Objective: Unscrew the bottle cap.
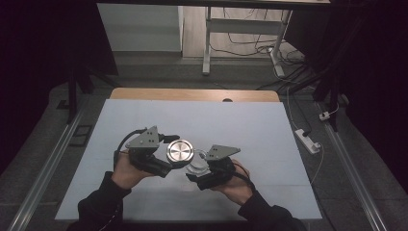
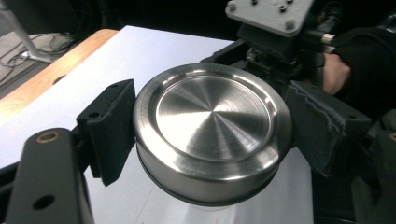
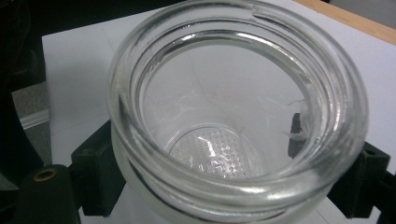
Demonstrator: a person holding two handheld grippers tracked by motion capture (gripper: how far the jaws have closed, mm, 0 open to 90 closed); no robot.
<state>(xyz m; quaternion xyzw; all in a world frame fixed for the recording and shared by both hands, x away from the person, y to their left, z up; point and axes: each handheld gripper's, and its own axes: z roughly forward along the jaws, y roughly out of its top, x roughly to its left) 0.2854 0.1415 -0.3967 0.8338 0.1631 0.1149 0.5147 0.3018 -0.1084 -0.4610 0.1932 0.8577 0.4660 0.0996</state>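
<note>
A round brushed-steel lid [image 1: 180, 151] [image 2: 212, 116] with a dark seal ring is held off the table, flat face up, and my left gripper [image 1: 179, 154] [image 2: 212, 140] is shut on its rim from both sides. Just right of and below the lid is a clear glass jar [image 1: 196, 167] [image 3: 233, 196]. The jar's mouth is uncovered and it looks empty, with a dimpled base. My right gripper [image 1: 197, 169] [image 3: 233, 182] is shut on the jar just under its thick rim. In the left gripper view, the right gripper's grey plate [image 2: 271, 11] and a hand [image 2: 336, 70] lie behind the lid.
A white sheet [image 1: 192, 120] covers the table, with a wooden strip [image 1: 192, 94] along the far edge. A white power strip [image 1: 308, 140] and cables lie on the floor to the right. A white desk frame [image 1: 207, 43] stands behind the table.
</note>
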